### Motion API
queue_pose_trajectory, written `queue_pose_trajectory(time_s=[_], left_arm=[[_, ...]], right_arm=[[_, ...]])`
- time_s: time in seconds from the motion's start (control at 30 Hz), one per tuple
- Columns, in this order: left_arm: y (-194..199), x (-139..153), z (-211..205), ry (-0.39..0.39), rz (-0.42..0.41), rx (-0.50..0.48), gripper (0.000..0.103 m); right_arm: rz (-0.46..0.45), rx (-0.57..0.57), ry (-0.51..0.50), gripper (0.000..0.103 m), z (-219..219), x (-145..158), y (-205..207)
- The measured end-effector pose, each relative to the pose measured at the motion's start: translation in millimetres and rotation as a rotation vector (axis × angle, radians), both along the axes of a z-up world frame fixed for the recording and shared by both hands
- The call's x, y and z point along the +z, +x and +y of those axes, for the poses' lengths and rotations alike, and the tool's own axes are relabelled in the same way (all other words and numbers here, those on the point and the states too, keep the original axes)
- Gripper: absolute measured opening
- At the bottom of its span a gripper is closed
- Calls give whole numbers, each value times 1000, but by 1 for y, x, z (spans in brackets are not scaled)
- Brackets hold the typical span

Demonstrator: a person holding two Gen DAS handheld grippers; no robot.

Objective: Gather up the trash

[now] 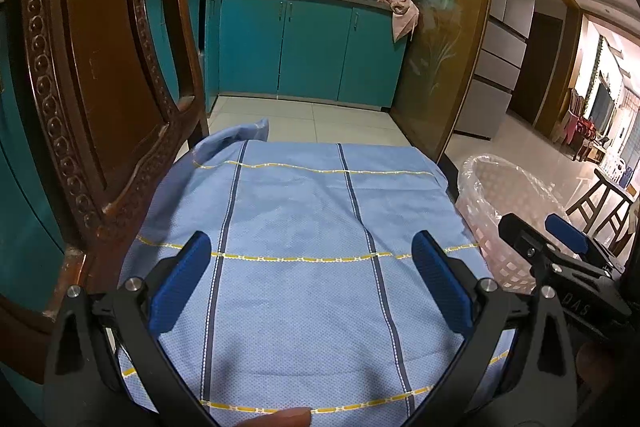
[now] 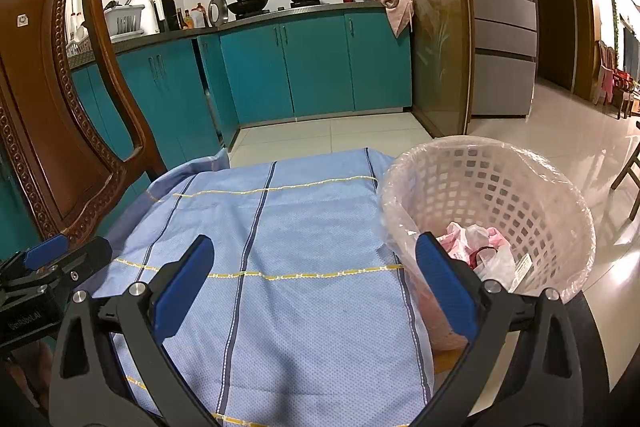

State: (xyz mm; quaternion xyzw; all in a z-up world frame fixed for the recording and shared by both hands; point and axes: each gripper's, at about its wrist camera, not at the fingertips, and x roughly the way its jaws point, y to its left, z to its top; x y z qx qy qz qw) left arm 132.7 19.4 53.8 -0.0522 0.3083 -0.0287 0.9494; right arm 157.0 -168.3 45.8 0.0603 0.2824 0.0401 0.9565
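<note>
Two grippers, left gripper (image 1: 312,263) and right gripper (image 2: 316,267), spread empty above blue cloth (image 1: 300,211); bagged trash (image 2: 480,247) sits in the lined basket (image 2: 560,195) off the cloth's right edge; "DAS" printed on gripper.

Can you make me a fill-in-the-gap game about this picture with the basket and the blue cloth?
1. The basket is lined with a clear plastic ____.
2. The trash lies ____ the basket.
3. The striped cloth on the table is light ____.
4. The right gripper and the left gripper both have their fingers ____.

Missing words: bag; inside; blue; open
</note>
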Motion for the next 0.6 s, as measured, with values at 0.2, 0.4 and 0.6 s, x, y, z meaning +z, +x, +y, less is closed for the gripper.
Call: queue_pose_trajectory(time_s=[0.2, 0.4, 0.6], left_arm=[[2, -3, -1, 6, 0, -9, 100], [3, -4, 0, 1, 0, -7, 100], [3, -5, 1, 2, -4, -2, 100]], right_arm=[[-2, 0, 0, 98, 0, 0, -1], [-2, 6, 1, 98, 0, 1, -1], [0, 6, 3, 98, 0, 0, -1]])
